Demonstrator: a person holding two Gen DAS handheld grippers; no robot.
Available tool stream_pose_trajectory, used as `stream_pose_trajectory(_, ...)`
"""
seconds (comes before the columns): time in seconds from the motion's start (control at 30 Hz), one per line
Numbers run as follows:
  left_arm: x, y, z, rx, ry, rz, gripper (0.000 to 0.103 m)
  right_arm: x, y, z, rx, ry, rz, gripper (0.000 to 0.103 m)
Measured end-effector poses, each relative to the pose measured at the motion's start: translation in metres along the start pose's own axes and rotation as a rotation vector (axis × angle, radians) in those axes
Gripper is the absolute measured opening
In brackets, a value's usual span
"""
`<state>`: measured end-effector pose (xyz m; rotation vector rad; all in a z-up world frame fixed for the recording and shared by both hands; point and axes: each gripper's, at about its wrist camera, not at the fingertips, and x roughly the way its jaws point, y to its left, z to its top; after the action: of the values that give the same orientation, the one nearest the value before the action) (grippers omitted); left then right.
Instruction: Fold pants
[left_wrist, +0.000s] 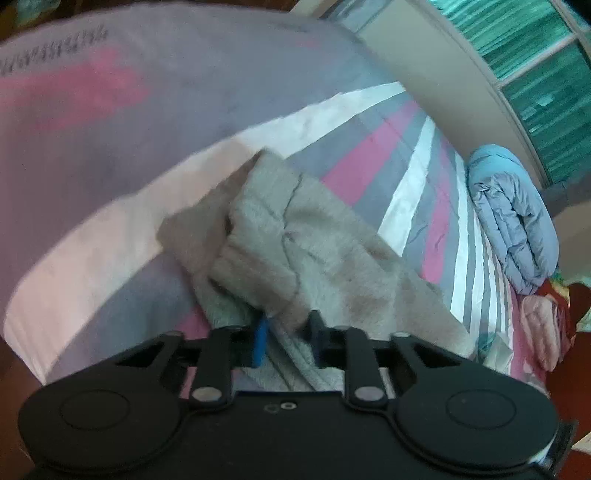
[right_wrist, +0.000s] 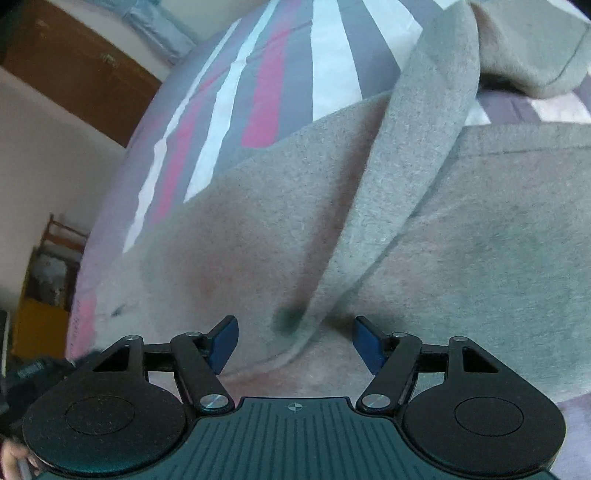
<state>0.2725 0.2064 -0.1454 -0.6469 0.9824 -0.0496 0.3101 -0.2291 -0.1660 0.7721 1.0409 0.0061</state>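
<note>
The pants are grey-beige fleece. In the left wrist view they (left_wrist: 295, 240) hang bunched from my left gripper (left_wrist: 286, 332), which is shut on a thick fold of them above the striped bed. In the right wrist view the pants (right_wrist: 258, 229) lie spread on the bed, with a grey strip of folded fabric (right_wrist: 399, 177) running diagonally down to a point between the fingers. My right gripper (right_wrist: 295, 343) is open just above the fabric, its blue pads (right_wrist: 223, 343) wide apart and holding nothing.
The bed sheet (left_wrist: 369, 162) has grey, pink and white stripes. A rolled blue quilt (left_wrist: 513, 218) and pink clothes (left_wrist: 543, 332) lie at the bed's far edge below a window (left_wrist: 535, 66). A wooden door (right_wrist: 74, 70) and shelves (right_wrist: 48, 280) stand left of the bed.
</note>
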Motion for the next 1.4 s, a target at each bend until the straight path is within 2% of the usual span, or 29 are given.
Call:
stream_pose_trajectory(0.03, -0.001, -0.002, 0.001, 0.006, -0.006, -0.004, 0.010, 0.003, 0.000, 0.001, 0.012, -0.009, -0.009, 0.028)
stream_pose_trajectory(0.07, -0.003, -0.001, 0.002, 0.004, -0.010, -0.011, 0.010, 0.005, -0.001, 0.003, 0.030, -0.017, -0.023, 0.005)
stream_pose_trajectory(0.2, -0.006, -0.006, 0.022, 0.021, -0.042, -0.022, 0.007, 0.004, -0.010, -0.005, 0.066, -0.028, 0.004, 0.005)
stream_pose_trajectory(0.33, -0.019, -0.006, 0.049, 0.034, -0.103, -0.022, 0.007, -0.031, 0.020, -0.012, -0.034, -0.132, 0.100, 0.005)
stream_pose_trajectory(0.43, -0.016, 0.005, 0.050, 0.055, -0.077, -0.004, 0.007, -0.050, 0.049, -0.021, -0.134, -0.180, 0.160, 0.005)
stream_pose_trajectory(0.5, 0.002, 0.021, 0.032, 0.058, 0.001, 0.047, 0.007, -0.046, 0.059, -0.032, -0.193, -0.185, 0.142, 0.005)
stream_pose_trajectory(0.57, 0.019, 0.038, 0.011, 0.051, 0.053, 0.089, 0.008, -0.027, 0.051, -0.048, -0.239, -0.154, 0.075, 0.005)
stream_pose_trajectory(0.6, 0.021, 0.044, 0.003, 0.040, 0.059, 0.085, 0.012, -0.010, 0.042, -0.056, -0.230, -0.118, 0.030, 0.005)
stream_pose_trajectory(0.67, 0.015, 0.047, -0.004, 0.014, 0.052, 0.071, 0.014, 0.012, 0.026, -0.066, -0.179, -0.050, -0.006, 0.005)
stream_pose_trajectory(0.73, 0.003, 0.040, -0.004, 0.020, 0.028, 0.081, 0.016, 0.016, 0.028, -0.070, -0.199, -0.059, -0.018, 0.005)
stream_pose_trajectory(0.8, -0.014, 0.025, -0.004, 0.065, -0.012, 0.076, 0.016, 0.011, 0.031, -0.067, -0.186, -0.055, 0.003, 0.013)
stream_pose_trajectory(0.83, -0.024, 0.014, -0.006, 0.098, -0.035, 0.062, 0.016, 0.006, 0.030, -0.064, -0.166, -0.055, 0.025, 0.031)
stream_pose_trajectory(0.87, -0.031, 0.003, -0.009, 0.127, -0.047, 0.048, 0.016, 0.000, 0.025, -0.062, -0.157, -0.071, 0.034, 0.055)
stream_pose_trajectory(0.9, -0.034, -0.007, -0.012, 0.149, -0.046, 0.034, 0.016, -0.012, 0.023, -0.065, -0.163, -0.098, 0.030, 0.062)
stream_pose_trajectory(0.97, -0.033, -0.030, -0.023, 0.193, -0.016, -0.002, 0.016, -0.026, 0.022, -0.060, -0.187, -0.126, 0.016, 0.063)
stream_pose_trajectory(1.03, -0.022, -0.051, -0.036, 0.230, 0.035, -0.037, 0.026, -0.036, 0.013, -0.056, -0.182, -0.138, -0.008, 0.063)
stream_pose_trajectory(1.1, -0.004, -0.071, -0.056, 0.261, 0.086, -0.050, 0.026, -0.052, -0.001, -0.054, -0.149, -0.146, -0.029, 0.063)
stream_pose_trajectory(1.2, 0.024, -0.088, -0.086, 0.304, 0.145, -0.044, 0.026, -0.066, -0.027, -0.042, -0.086, -0.169, -0.041, 0.063)
stream_pose_trajectory(1.3, 0.042, -0.099, -0.111, 0.396, 0.137, 0.018, 0.026, -0.085, -0.049, -0.026, -0.040, -0.191, -0.077, 0.063)
stream_pose_trajectory(1.4, 0.045, -0.098, -0.115, 0.367, 0.137, 0.016, 0.026, -0.105, -0.060, -0.008, -0.032, -0.187, -0.087, 0.063)
